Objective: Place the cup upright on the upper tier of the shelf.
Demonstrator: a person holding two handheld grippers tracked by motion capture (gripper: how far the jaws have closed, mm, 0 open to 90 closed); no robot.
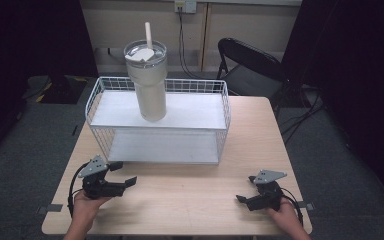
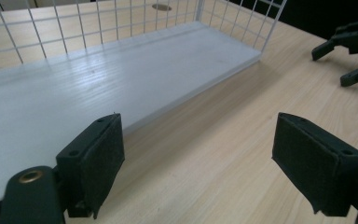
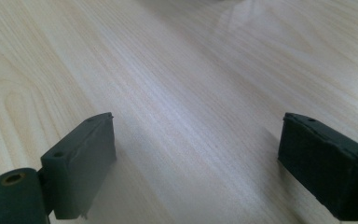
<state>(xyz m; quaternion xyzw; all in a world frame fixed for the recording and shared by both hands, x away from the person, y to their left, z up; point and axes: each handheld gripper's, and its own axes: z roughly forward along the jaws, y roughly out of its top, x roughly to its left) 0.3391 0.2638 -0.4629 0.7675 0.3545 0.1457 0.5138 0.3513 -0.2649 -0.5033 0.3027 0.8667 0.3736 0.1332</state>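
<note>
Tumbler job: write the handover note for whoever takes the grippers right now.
Left gripper: open, holding nothing, low over the table in front of the rack's left end.
Right gripper: open, holding nothing, near the table's front right.
Tumbler: upright with lid and straw, on the top shelf of the wire rack, left of centre.
Lower shelf: bare.
Done: nothing visibly handled yet.
Left: probably reach in and grip the tumbler; neither gripper is near it.
</note>
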